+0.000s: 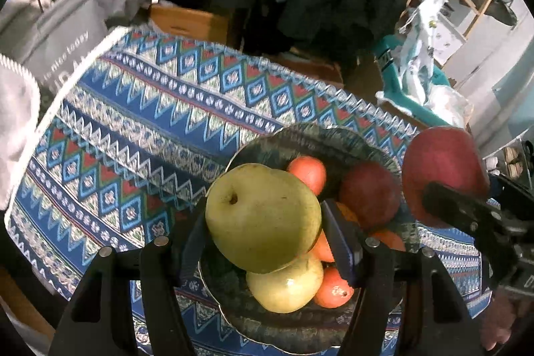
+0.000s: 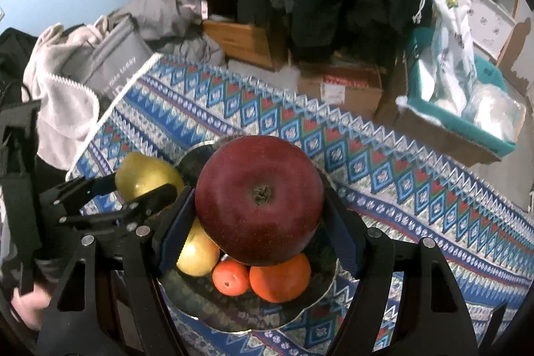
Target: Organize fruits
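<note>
Fruit in both grips, over a dark bowl [image 2: 320,299] on the worktop's patterned blue cloth [image 1: 160,109]. Left hand-held gripper [image 1: 263,232] clamped on a green-yellow pear [image 1: 263,216], pads on its flanks; calyx pit faces the camera, toward upper left, long axis running roughly along the fingers. Right hand-held gripper [image 2: 258,219] clamped on a large red apple [image 2: 258,199], its dimple facing the camera, core axis along the fingers, near centre. Both fruits held above the bowl. In the bowl: a second pear [image 1: 287,286], a red apple [image 1: 368,194], several small orange fruits [image 2: 280,277]. Grey bag [image 2: 110,62] beyond the cloth's far corner.
</note>
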The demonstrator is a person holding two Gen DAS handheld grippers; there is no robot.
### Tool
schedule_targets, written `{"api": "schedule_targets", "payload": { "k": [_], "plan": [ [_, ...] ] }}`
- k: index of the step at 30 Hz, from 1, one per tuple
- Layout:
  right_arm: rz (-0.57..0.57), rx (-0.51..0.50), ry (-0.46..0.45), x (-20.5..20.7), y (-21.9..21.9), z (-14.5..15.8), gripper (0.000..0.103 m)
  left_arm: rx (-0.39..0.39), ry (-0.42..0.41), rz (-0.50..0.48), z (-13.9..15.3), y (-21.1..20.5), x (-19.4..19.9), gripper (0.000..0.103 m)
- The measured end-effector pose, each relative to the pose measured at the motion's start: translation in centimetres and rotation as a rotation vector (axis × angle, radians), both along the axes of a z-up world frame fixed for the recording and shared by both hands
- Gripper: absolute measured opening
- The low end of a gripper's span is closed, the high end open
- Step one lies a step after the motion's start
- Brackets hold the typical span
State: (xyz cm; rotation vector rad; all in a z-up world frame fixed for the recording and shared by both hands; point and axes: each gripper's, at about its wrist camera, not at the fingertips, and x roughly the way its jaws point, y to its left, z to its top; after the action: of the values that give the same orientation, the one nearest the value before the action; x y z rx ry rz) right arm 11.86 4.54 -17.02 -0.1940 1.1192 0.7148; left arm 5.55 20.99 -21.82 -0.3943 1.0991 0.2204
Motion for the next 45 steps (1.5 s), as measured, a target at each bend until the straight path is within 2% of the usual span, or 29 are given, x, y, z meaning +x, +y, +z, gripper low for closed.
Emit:
{"api": "schedule_targets", "payload": {
  "k": [12,21,29,39,45],
  "plan": [
    [0.006,0.014,0.098,2.0,2.1,-3.4,0.075,0.003,0.048,0.034,-1.6,1.0,0.4,0.067],
    [0.014,0.028,0.160,2.9,3.0,-4.4,0.076,0.004,0.058,0.006,-2.1,0.7,0.6,0.067],
    [0.031,0.053,0.134,2.7,3.2,-2.6,0.075,0.020,0.037,0.005,-0.8,0.4,0.2,0.067],
    [-0.001,0.062,0.122,2.8,1.7,-1.7,0.075,0.050,0.006,-0.006,1.1,-0.5,-0.3,0.067],
    [-0.040,0.057,0.037,2.2,-0.1,1.0,0.075,0.106,-0.026,-0.018,3.6,-1.5,-1.1,0.067]
  ]
}}
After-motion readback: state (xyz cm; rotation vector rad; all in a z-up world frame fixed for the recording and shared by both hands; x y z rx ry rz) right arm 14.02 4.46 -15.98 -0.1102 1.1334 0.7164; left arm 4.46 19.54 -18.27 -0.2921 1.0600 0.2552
